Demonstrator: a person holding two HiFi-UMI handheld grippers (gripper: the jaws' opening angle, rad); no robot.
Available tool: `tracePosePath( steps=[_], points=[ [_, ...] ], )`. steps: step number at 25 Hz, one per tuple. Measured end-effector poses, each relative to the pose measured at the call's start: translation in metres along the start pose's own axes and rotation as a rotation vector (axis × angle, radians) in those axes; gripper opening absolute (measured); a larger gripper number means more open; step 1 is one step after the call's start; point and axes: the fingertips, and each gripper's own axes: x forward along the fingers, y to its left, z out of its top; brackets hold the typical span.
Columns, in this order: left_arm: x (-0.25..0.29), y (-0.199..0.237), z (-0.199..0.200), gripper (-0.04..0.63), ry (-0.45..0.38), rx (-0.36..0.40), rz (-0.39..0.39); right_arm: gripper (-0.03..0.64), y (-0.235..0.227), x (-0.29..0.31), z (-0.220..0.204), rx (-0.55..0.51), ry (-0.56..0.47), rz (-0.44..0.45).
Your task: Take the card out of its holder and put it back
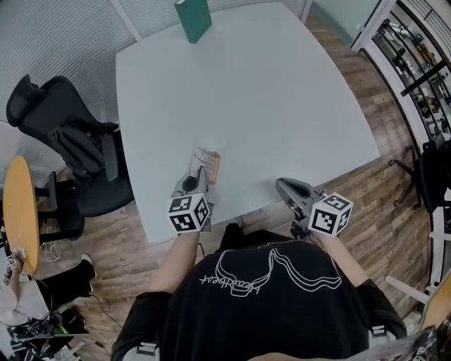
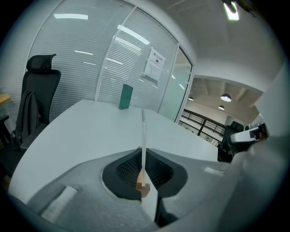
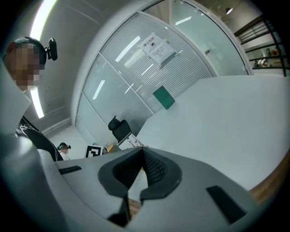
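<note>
The card holder (image 1: 206,166), a thin clear sleeve with a white and orange card in it, is held just above the white table (image 1: 268,106) near its front edge. My left gripper (image 1: 200,178) is shut on it. In the left gripper view the card holder (image 2: 143,136) stands edge-on between the closed jaws, with a small wooden piece (image 2: 143,186) at its near end. My right gripper (image 1: 283,186) hovers at the table's front edge, to the right of the holder and apart from it. Its jaws meet at the tips (image 3: 141,151) with nothing between them.
A green box (image 1: 193,19) stands upright at the table's far edge. A black office chair (image 1: 70,141) and a round yellow table (image 1: 20,204) stand to the left. Dark racks (image 1: 423,77) line the right side over wooden floor.
</note>
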Motion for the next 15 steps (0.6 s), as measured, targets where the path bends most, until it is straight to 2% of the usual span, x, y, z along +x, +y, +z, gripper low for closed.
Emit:
tracePosePath(
  steps=[10, 15],
  points=[
    [0.013, 0.004, -0.017, 0.026, 0.052, 0.003, 0.0, 0.009, -0.008, 0.005, 0.0, 0.014, 0.002, -0.005],
    [0.014, -0.001, -0.019, 0.026, 0.044, -0.001, 0.002, 0.009, -0.013, -0.004, -0.001, 0.022, -0.004, -0.004]
  ],
)
